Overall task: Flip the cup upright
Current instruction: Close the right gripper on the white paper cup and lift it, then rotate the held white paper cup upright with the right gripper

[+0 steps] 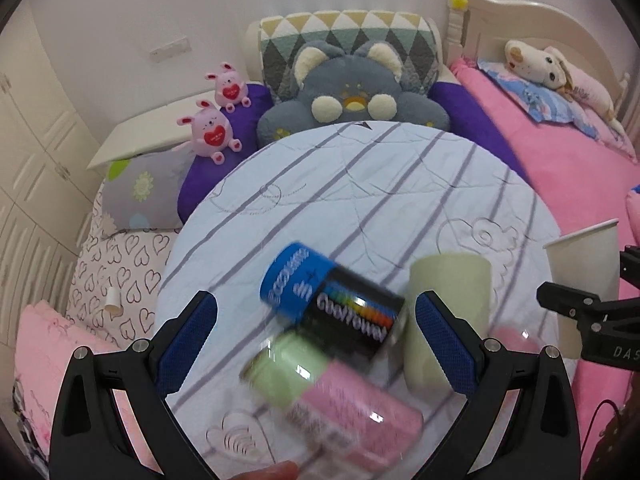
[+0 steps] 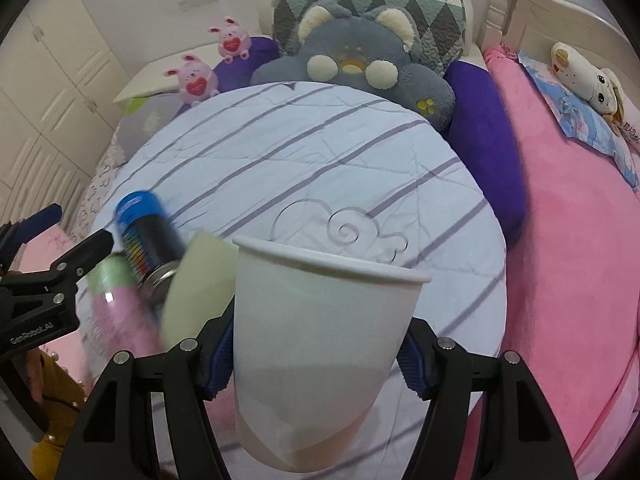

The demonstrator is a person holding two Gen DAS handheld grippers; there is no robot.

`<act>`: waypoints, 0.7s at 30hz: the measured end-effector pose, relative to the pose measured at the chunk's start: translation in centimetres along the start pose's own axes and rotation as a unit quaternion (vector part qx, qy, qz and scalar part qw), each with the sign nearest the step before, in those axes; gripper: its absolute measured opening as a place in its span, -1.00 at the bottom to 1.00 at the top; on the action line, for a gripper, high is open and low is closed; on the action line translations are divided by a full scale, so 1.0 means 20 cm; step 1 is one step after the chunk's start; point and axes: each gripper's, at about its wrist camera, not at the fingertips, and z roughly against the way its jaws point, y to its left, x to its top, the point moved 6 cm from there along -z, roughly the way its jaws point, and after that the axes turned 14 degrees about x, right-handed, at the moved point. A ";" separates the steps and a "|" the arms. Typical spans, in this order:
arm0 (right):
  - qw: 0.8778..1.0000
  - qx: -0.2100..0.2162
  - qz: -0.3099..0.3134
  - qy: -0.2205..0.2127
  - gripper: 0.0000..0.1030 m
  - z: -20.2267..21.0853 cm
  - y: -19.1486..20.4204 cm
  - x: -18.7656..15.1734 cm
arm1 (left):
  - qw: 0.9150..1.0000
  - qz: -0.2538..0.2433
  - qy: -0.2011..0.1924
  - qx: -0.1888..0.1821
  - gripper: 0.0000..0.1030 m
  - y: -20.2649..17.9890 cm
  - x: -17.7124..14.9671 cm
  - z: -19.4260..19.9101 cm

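My right gripper (image 2: 316,354) is shut on a white paper cup (image 2: 316,344), held rim-up and tilted slightly above the round table (image 2: 280,152). The same cup shows at the right edge of the left wrist view (image 1: 584,276), with the right gripper (image 1: 576,312) beside it. My left gripper (image 1: 316,336) is open over the table, its blue pads either side of a lying black-and-blue can (image 1: 332,304) and a lying green-and-pink can (image 1: 336,404). A pale green cup (image 1: 448,316) stands upside down by the left gripper's right finger.
The table wears a white cloth with purple stripes. Behind it lie a grey plush cushion (image 1: 352,92), purple pillows (image 1: 480,128), two pink plush toys (image 1: 212,132) and a pink bed (image 1: 560,168). A white cabinet (image 1: 36,152) stands at left.
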 end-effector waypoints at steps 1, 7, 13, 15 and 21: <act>1.000 0.000 0.004 0.001 0.31 0.01 0.03 -0.03 | 1.000 -0.001 -0.001 -0.001 0.96 0.01 -0.02 0.03; 1.000 0.013 0.014 0.005 0.31 0.07 0.19 -0.22 | 1.000 0.000 -0.005 -0.004 0.96 0.07 -0.22 0.15; 0.999 0.030 0.015 0.022 0.31 0.03 0.32 -0.41 | 1.000 -0.004 0.018 -0.004 0.96 0.11 -0.47 0.13; 0.999 0.031 0.013 0.030 0.31 0.00 0.34 -0.48 | 1.000 -0.002 0.028 -0.008 0.96 0.11 -0.55 0.12; 0.997 0.037 0.001 0.060 0.31 -0.13 0.39 -0.66 | 0.998 -0.012 0.054 -0.007 0.95 0.12 -0.77 0.06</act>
